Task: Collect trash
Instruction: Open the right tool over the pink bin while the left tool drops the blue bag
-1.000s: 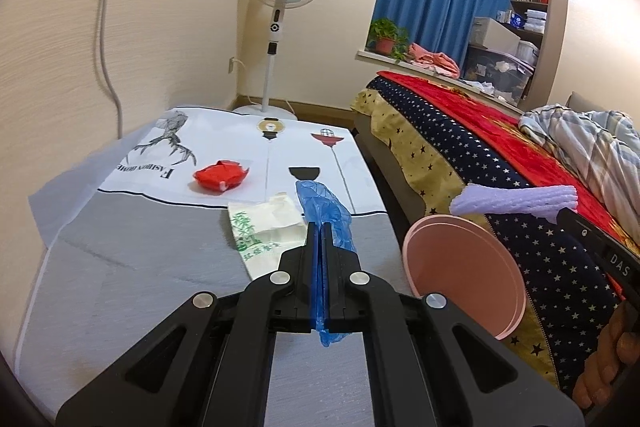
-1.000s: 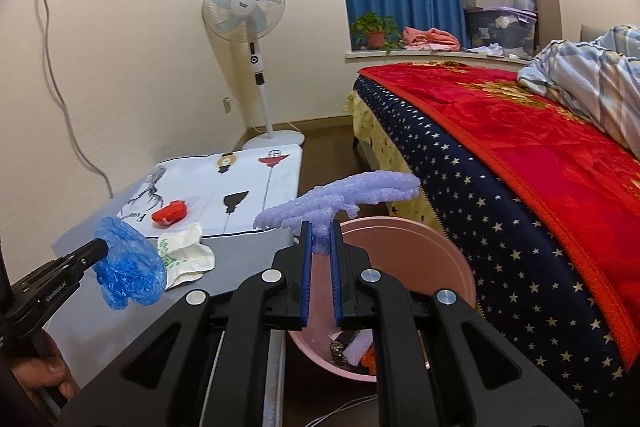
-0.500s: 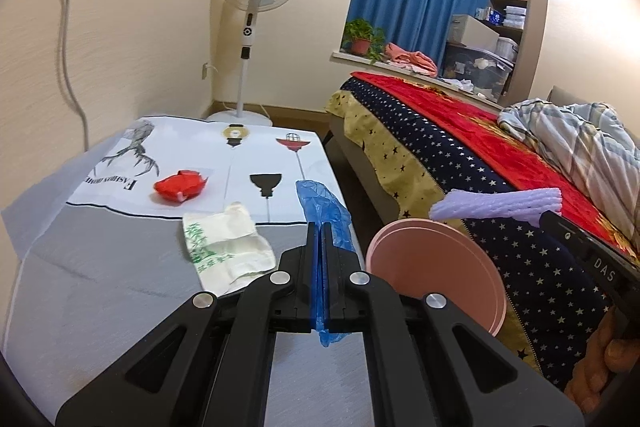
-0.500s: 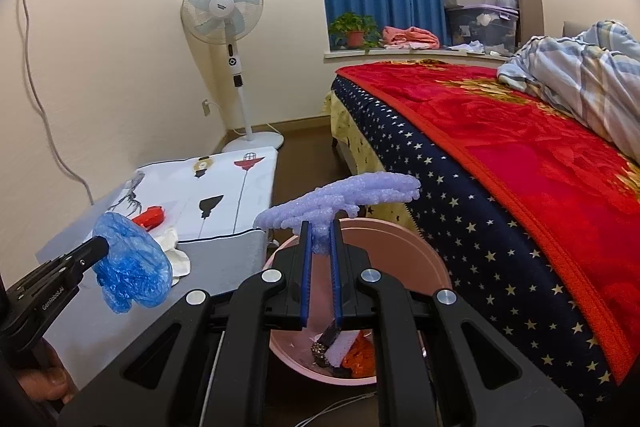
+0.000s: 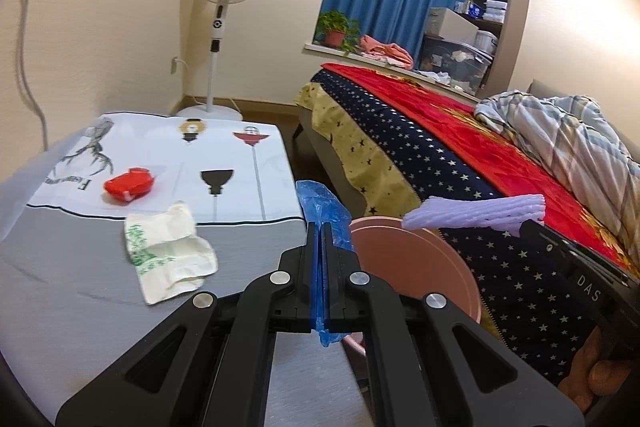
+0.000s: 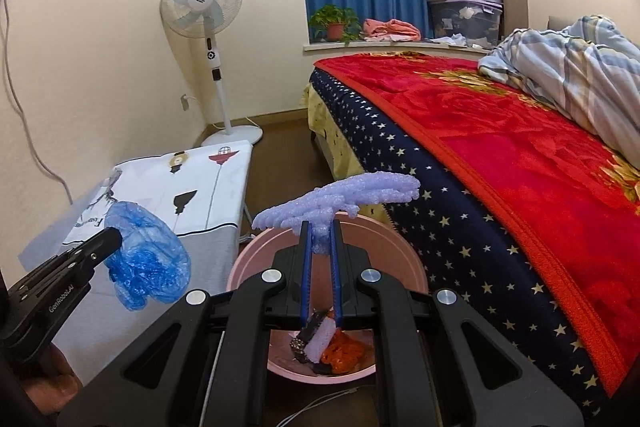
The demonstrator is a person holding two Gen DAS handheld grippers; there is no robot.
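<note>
Right wrist view: we carry trash to the pink bin (image 6: pixel 404 259).
Right gripper (image 6: pixel 320 247) clamps purple foam (image 6: pixel 340 203), left gripper (image 5: pixel 319 247) clamps a blue bag (image 5: pixel 320 203); next, release over it.

A: Trash on the table?
B: Red wrapper (image 5: pixel 129 184) and crumpled white bag (image 5: pixel 170 251), apart.
A: Held?
B: Blue bag (image 6: pixel 146 263) and purple foam net (image 6: pixel 340 197), pinched over the pink bin (image 6: pixel 396 259); scraps inside.
</note>
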